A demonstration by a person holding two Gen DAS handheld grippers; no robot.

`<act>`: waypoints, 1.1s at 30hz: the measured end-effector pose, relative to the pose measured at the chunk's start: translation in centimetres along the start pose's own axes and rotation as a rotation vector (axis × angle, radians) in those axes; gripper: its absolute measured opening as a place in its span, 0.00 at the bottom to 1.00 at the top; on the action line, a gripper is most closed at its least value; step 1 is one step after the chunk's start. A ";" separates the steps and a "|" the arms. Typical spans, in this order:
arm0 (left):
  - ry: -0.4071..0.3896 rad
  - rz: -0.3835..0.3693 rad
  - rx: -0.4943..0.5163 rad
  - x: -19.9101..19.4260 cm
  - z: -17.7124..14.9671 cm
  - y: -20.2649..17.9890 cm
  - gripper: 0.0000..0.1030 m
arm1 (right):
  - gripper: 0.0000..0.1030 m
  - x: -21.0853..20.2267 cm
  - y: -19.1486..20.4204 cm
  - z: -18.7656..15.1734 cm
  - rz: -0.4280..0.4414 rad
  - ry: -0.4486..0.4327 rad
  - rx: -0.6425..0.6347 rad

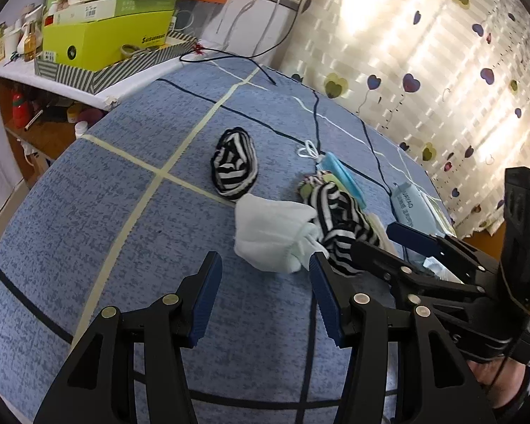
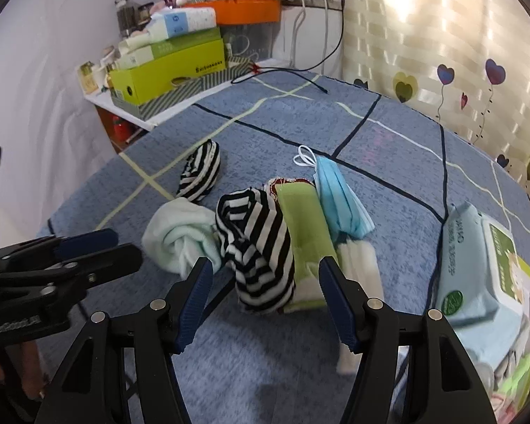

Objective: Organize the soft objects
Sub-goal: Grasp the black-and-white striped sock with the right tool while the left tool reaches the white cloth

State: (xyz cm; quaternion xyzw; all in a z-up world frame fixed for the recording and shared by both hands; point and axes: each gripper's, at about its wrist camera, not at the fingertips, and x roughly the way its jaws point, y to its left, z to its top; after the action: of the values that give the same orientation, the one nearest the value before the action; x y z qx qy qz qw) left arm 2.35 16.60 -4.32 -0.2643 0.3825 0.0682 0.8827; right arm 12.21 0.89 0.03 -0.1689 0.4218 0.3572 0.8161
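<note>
My right claw [image 2: 261, 304] hangs wide and empty, the striped cloth [image 2: 256, 247] dead ahead on the bed [image 2: 388, 148], long axis running away from me; left claw [image 1: 265, 293] gapes beside it.

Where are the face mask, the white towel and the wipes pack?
face mask [image 2: 339, 194], right wrist view, on the blue pleated middle.
white towel [image 1: 272, 233], left wrist view, on its bunched centre.
wipes pack [image 2: 466, 265], right wrist view, on the pale blue wrapper.

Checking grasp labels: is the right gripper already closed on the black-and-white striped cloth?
No, the right gripper has open jaws short of the black-and-white striped cloth.
</note>
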 end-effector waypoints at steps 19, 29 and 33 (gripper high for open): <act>0.032 -0.005 -0.013 2.2 1.0 -0.1 0.51 | 0.13 0.2 -0.3 0.6 -0.030 -0.057 -0.040; 0.023 -0.001 0.001 3.3 1.9 -1.3 0.51 | 0.13 -3.5 -2.5 0.0 -0.005 -0.125 0.037; 0.024 0.021 0.017 4.0 2.2 -1.8 0.55 | 0.13 -3.9 -2.8 -0.2 0.000 -0.132 0.046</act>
State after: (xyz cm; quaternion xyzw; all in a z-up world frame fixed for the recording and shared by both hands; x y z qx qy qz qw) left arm 7.15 15.90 -5.21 -0.2536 0.3964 0.0712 0.8795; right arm 12.63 -2.84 2.98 -0.1262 0.3750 0.3576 0.8459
